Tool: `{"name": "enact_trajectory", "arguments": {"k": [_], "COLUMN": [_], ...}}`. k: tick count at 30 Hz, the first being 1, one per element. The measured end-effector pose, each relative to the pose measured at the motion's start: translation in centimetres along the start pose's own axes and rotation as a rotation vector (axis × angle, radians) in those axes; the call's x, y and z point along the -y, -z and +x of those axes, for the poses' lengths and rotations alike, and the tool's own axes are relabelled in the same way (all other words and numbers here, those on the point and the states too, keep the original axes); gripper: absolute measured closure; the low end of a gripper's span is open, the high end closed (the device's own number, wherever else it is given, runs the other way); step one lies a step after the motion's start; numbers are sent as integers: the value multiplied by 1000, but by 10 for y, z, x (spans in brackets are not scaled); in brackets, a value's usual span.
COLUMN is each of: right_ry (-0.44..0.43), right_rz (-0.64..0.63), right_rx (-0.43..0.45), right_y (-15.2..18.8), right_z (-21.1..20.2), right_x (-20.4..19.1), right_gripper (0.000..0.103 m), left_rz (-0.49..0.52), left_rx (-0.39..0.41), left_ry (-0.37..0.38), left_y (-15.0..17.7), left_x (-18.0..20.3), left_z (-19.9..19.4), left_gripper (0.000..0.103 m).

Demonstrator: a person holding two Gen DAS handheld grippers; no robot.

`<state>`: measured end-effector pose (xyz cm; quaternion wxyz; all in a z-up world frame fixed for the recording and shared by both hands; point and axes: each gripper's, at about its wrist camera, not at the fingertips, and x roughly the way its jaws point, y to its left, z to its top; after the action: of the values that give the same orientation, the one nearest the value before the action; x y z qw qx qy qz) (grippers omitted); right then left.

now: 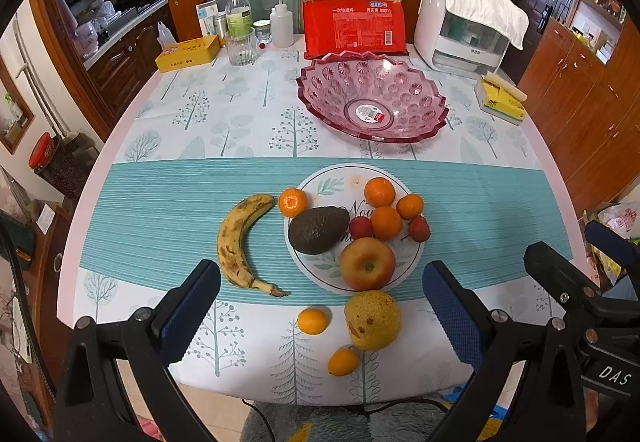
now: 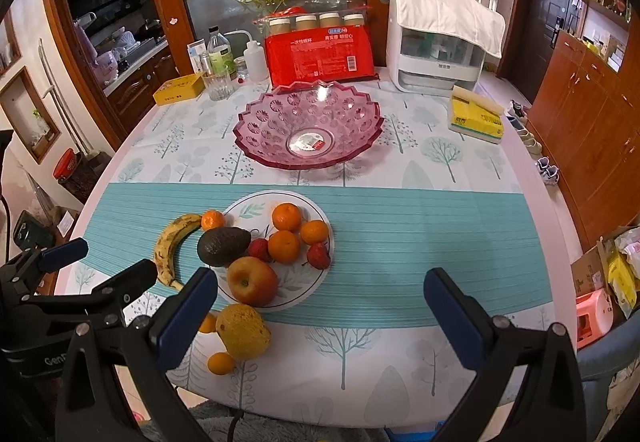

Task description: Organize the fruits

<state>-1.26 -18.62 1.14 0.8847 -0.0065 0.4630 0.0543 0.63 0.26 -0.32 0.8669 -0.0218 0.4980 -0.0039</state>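
1. While both my tools hang above the near edge of the table point(image 1: 168, 146), my left gripper point(image 1: 320, 316) stands with its jaws wide and holds nothing; my right gripper point(image 2: 320, 316) is spread just as wide, also bare
2. On the teal striped band of the cloth sits a white plate point(image 1: 320, 182) printed with leaves, and most of the fruit lies on it
3. A red and yellow apple point(image 1: 367, 263) rests stem-hollow up at the plate's near rim, touching a dark, rough-skinned avocado point(image 1: 318, 229)
4. Three tangerines point(image 1: 386, 222) cluster on the far side of the plate with two small red fruits point(image 1: 419, 229) beside them; a fourth tangerine point(image 1: 293, 202) sits at the plate's left rim
5. A heavily spotted banana point(image 1: 236, 242) curves on the cloth just left of the plate, stem toward me
6. Nearer than the plate, on the tree-print cloth, lie a blotched yellow pear point(image 1: 373, 320) and two small orange kumquats point(image 1: 312, 321), one on its left and one in front of it
7. A pink cut-glass bowl point(image 1: 320, 82) with a scalloped rim stands beyond the plate, a label showing at its bottom
8. Behind the bowl stands a red packet point(image 1: 354, 28)
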Motion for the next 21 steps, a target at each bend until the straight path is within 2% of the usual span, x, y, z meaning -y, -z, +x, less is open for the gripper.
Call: {"name": "enact_trajectory", "arguments": {"k": [11,21], "right_ry": [2,22], "right_rz": [-8,13], "right_rx": [12,15], "right_y": [-4,-6], "right_z": [-4,-8], "right_x": [-7,-22], "right_gripper": [0,0], "left_rz": [11,33], "left_rx": [21,17], "left_ry": [-12,15], "left_y": [-4,-8], "left_x": [-7,-22], "left_z": [-10,-12], "left_gripper": [2,2]}}
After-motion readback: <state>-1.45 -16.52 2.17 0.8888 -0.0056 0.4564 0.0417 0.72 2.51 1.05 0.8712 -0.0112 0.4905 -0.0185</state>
